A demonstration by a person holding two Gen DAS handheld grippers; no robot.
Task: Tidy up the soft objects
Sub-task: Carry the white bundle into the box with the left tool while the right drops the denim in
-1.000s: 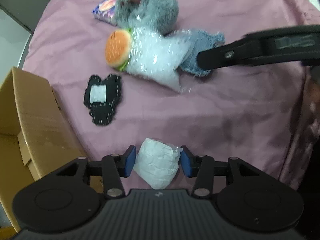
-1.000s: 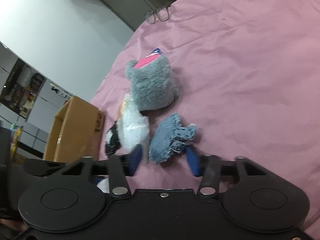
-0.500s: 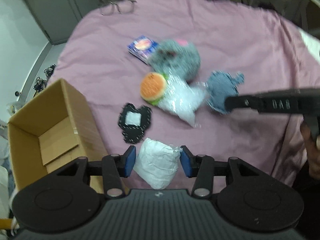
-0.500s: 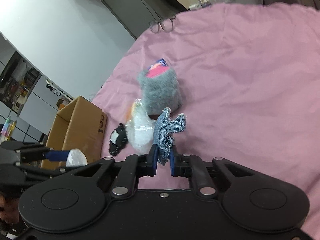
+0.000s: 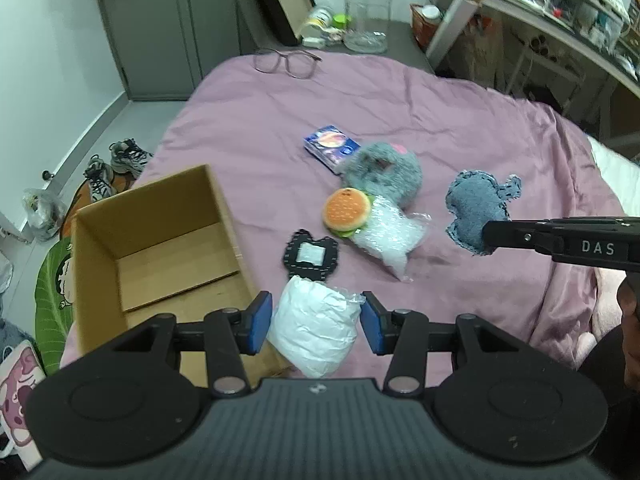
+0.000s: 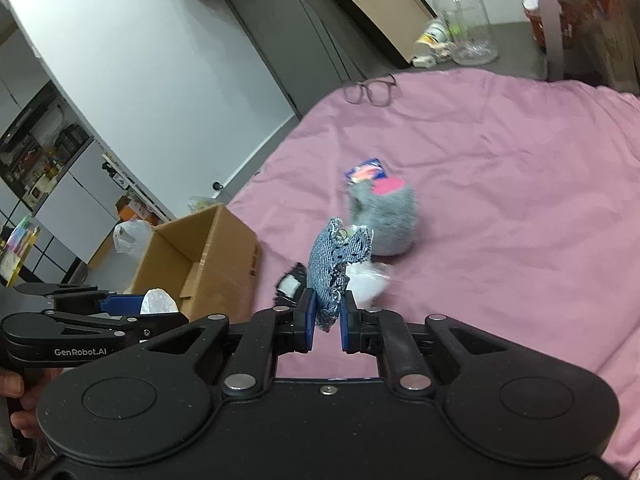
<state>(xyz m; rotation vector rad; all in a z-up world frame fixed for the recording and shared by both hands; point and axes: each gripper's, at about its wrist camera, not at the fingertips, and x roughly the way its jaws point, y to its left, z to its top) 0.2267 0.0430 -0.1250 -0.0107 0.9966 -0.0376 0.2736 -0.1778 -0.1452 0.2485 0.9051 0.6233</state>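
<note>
Cardboard box (image 5: 160, 240) floor shows only from the left wrist, bare.

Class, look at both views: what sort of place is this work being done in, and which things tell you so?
Most likely a lived-in bedroom. The work surface looks like a bed under a pink sheet, eyeglasses lie on it, sneakers sit on the floor beside it, and a cluttered desk stands behind.

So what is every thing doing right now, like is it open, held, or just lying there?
Cardboard box: open, looks empty.
White bundle: held in left gripper.
Denim toy: pinched in right gripper, lifted.
Burger toy: lying on the bedspread.
Grey plush: lying.
Glasses: unfolded, lying.
</note>
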